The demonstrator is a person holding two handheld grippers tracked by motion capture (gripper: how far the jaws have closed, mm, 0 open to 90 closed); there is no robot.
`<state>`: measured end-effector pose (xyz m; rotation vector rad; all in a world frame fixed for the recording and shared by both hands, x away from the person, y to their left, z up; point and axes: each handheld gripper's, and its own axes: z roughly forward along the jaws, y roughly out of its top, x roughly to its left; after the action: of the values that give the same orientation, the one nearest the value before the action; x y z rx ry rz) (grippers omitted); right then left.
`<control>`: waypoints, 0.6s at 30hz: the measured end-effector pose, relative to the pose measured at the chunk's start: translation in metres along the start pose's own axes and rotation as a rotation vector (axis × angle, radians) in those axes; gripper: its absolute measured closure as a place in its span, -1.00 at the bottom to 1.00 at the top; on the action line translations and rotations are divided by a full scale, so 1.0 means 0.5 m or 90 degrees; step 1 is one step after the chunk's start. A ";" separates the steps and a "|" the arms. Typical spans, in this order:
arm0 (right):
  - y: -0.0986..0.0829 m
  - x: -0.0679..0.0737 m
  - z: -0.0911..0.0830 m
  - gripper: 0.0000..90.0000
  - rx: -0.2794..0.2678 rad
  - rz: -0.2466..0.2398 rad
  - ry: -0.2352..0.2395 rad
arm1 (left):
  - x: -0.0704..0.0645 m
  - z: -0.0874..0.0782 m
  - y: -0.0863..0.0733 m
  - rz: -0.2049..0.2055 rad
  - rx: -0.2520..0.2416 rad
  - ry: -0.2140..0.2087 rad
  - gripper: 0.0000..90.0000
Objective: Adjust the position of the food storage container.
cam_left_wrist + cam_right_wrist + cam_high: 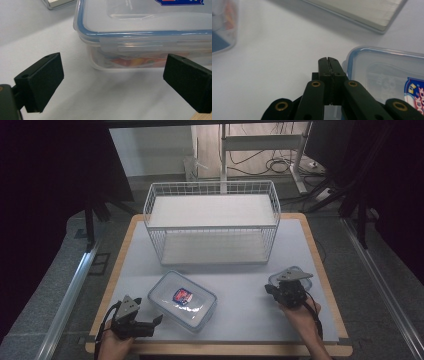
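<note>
The wire basket is sitting at the far middle of the counter. Nearer the person, left of centre, the large lidded container is lying on the counter, with the left tongs hovering just beside its near-left corner. Over on the right, the small lidded container is resting under the right tongs.

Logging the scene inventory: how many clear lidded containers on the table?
2. A large container lies front-centre, just ahead of the left gripper. A smaller container sits front-right, mostly hidden under the right gripper. The wire rack behind looks empty.
</note>
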<state>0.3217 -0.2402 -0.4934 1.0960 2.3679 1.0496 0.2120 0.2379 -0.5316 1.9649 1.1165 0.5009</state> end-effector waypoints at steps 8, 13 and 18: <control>0.011 -0.031 0.012 0.99 -0.001 0.015 -0.032 | 0.006 -0.003 0.001 -0.020 0.002 -0.007 -0.95; 0.012 -0.010 0.007 0.98 0.001 -0.002 -0.024 | 0.021 -0.014 0.004 -0.021 0.001 -0.007 -0.95; 0.010 0.009 -0.002 0.98 0.002 -0.020 -0.005 | 0.042 -0.026 0.005 -0.018 0.002 0.019 -0.49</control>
<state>0.3208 -0.2349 -0.4892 1.0589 2.3740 1.0297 0.2158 0.2607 -0.5230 1.9475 1.1632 0.5153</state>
